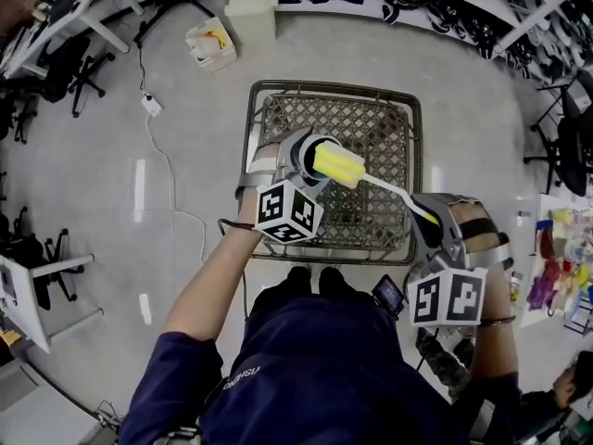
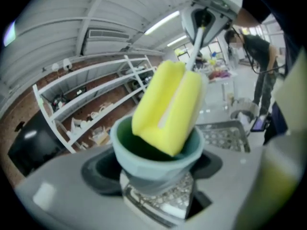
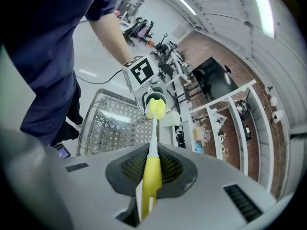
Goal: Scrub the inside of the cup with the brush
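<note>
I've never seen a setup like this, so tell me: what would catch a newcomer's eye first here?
The bright yellow sponge brush stands out, its head dipping into the mouth of a pale blue-green cup. The left tongs grip that cup and the right tongs hold the brush's handle, both above a metal mesh rack.

The left hand-held gripper is held forward on a bare, outstretched left forearm, with its jaws closed on the base of the cup. The right hand-held gripper is held nearer the body and angled toward the left one, with its jaws clamped on the handle of the brush.
</note>
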### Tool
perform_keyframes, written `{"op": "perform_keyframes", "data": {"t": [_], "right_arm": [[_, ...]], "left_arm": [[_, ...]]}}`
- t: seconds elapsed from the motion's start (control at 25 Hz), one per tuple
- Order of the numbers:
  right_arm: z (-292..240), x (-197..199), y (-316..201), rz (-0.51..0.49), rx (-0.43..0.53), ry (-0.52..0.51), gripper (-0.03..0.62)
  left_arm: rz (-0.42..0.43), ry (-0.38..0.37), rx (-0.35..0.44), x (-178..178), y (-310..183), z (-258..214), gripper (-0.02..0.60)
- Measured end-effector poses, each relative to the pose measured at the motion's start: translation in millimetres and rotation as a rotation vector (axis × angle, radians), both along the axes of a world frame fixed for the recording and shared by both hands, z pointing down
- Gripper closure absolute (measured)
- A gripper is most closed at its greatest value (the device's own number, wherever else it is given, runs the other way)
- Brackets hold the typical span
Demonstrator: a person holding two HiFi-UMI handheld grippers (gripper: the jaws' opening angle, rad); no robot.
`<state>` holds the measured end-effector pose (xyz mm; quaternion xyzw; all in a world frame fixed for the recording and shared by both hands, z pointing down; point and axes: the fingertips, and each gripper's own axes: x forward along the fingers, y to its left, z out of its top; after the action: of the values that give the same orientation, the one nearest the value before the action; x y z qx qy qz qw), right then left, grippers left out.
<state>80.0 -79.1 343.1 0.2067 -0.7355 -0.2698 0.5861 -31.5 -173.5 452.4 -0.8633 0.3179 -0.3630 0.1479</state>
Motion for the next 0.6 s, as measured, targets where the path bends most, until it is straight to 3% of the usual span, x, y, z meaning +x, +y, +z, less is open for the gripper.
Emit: {"op": "perform_keyframes", "data": {"t": [0.28, 0.44, 0.6], "right_arm": [[-11.5, -39.1, 2.6, -0.124, 0.113, 0.189, 0.565], [-17.7, -52.6, 1.6, -0.176, 0.151, 0.258, 0.565], [-15.2, -48.9, -8.6, -0.151, 0.127, 0.271, 0.565]], "left_arm": [[-0.028, -0.175, 0.011, -19.8, 5.9, 2.2, 0.192], [-0.036, -0.231, 0.023, -24.7, 4.9, 0.0, 0.192], [-0.041, -0.257, 0.034, -28.1, 2.4, -0.9, 0.192]]}}
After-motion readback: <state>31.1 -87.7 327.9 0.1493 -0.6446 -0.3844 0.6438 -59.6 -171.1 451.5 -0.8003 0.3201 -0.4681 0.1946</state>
